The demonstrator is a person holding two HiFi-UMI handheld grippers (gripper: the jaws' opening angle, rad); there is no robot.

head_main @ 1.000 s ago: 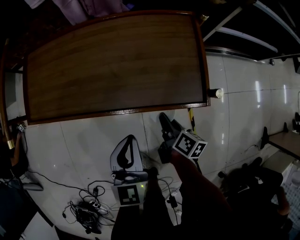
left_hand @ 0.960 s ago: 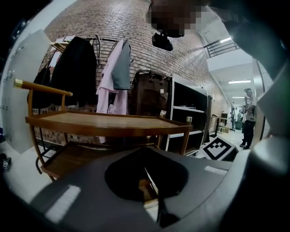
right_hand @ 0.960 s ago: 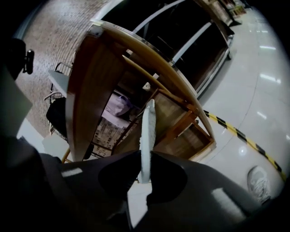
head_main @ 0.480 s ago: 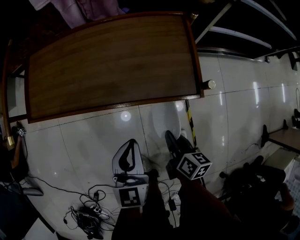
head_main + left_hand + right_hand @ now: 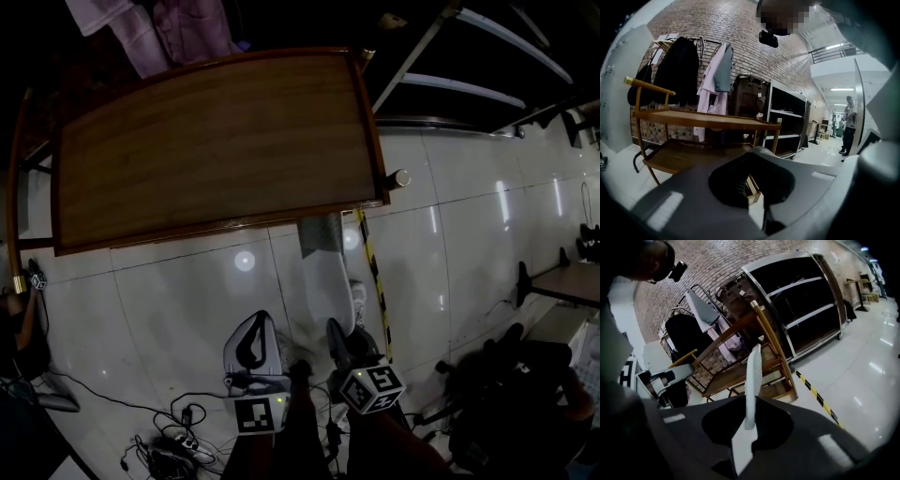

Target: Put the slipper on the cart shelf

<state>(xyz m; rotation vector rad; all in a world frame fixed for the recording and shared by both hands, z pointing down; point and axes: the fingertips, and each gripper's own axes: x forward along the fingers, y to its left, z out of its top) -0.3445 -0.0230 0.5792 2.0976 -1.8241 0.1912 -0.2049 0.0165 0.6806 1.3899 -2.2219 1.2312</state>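
Observation:
The white slipper (image 5: pixel 323 272) hangs over the tiled floor just below the near edge of the wooden cart (image 5: pixel 216 150). My right gripper (image 5: pixel 339 334) is shut on its lower end. In the right gripper view the slipper (image 5: pixel 752 380) stands edge-on between the jaws of the right gripper (image 5: pixel 749 420), with the cart (image 5: pixel 740 363) and its shelves behind it. My left gripper (image 5: pixel 260 319) is beside it on the left, its tips together and nothing in them. The left gripper view shows the left gripper (image 5: pixel 757 151) facing the cart's top (image 5: pixel 703 120) and lower shelf (image 5: pixel 679 157).
A yellow-black tape strip (image 5: pixel 373 281) runs along the floor right of the slipper. Cables and a power strip (image 5: pixel 178 433) lie at the lower left. A clothes rack (image 5: pixel 693 61) and black shelving (image 5: pixel 806 310) stand behind the cart. A person (image 5: pixel 848 126) stands far right.
The cart has slid up in the head view and both grippers now sit lower in it. The white slipper shows clearly below the cart's near edge.

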